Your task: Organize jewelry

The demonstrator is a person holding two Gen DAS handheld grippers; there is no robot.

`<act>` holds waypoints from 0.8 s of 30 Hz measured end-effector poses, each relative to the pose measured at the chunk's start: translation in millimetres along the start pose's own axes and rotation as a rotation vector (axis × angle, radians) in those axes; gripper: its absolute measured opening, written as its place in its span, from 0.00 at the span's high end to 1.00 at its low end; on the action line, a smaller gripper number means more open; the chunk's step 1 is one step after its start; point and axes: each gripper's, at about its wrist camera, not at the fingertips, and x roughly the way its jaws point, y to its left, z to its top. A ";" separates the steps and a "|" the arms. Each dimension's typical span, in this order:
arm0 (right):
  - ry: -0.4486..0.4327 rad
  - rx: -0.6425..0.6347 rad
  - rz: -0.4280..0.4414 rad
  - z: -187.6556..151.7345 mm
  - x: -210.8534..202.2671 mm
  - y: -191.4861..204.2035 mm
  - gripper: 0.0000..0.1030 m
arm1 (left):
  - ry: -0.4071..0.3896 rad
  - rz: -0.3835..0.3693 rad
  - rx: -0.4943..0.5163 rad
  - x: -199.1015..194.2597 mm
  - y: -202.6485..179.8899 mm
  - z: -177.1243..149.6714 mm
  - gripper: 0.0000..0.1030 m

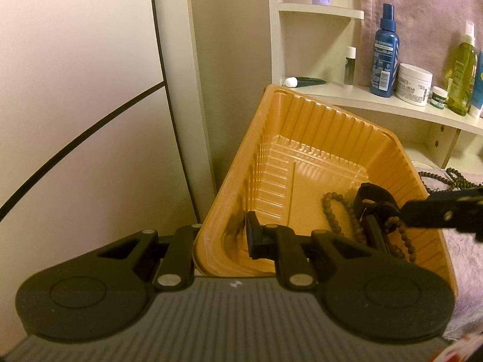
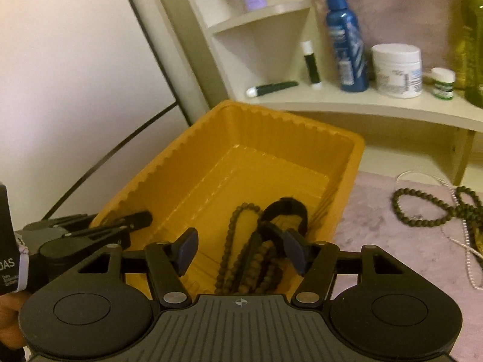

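An orange plastic tray (image 1: 302,138) (image 2: 271,126) stands on a pink cloth. My left gripper (image 1: 223,238) (image 2: 120,226) is shut on the tray's near-left wall, one finger inside and one hidden outside. In the tray's near right corner lie brown beaded bracelets (image 1: 329,211) (image 2: 229,241) and a black band (image 1: 374,196) (image 2: 286,205). My right gripper (image 2: 241,250) (image 1: 437,208) hangs over that pile. Its jaws stand open, the bracelets lying loose between them. Dark bead strands (image 2: 422,205) (image 1: 446,178) and a pearl chain (image 2: 465,250) lie on the cloth to the right.
A cream shelf (image 2: 362,105) behind the tray carries a blue spray bottle (image 2: 344,39), a white jar (image 2: 395,69), a green bottle (image 1: 462,69) and small tubes. A white panel with a dark line (image 1: 75,90) fills the left side.
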 end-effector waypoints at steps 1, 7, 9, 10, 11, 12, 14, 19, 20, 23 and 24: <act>-0.012 0.004 -0.005 -1.0 -5.0 -2.0 0.38 | 0.000 0.000 0.000 0.0 -0.2 0.0 0.86; -0.036 0.061 -0.063 -17.2 -34.6 -27.2 0.38 | 0.002 0.004 0.002 0.1 -0.6 -0.4 0.86; -0.036 0.084 -0.099 -24.9 -44.2 -39.1 0.38 | 0.004 0.006 0.004 0.8 -0.7 -0.1 0.86; -0.035 0.097 -0.122 -29.7 -50.4 -47.1 0.38 | 0.005 0.006 0.004 1.0 -0.6 0.0 0.86; -0.035 0.110 -0.144 -33.4 -56.3 -54.2 0.38 | 0.005 0.006 0.004 1.0 -0.6 0.0 0.86; -0.035 0.121 -0.169 -38.2 -62.7 -62.1 0.38 | 0.005 0.006 0.005 1.1 -0.6 -0.2 0.86; -0.046 0.135 -0.234 -47.1 -75.5 -79.2 0.38 | 0.005 0.007 0.008 0.6 -0.8 -0.2 0.86; -0.061 0.170 -0.434 -60.6 -101.3 -124.7 0.38 | 0.004 0.011 0.011 0.3 -1.1 -0.2 0.86; -0.070 0.178 -0.461 -61.0 -105.3 -132.2 0.38 | 0.004 0.012 0.012 0.2 -1.3 -0.4 0.86; -0.085 0.164 -0.504 -58.6 -110.4 -147.6 0.38 | 0.003 0.013 0.014 -0.7 -1.3 -0.5 0.86; -0.087 0.154 -0.511 -57.4 -111.5 -151.0 0.40 | 0.004 0.014 0.013 -0.5 -1.3 -0.6 0.86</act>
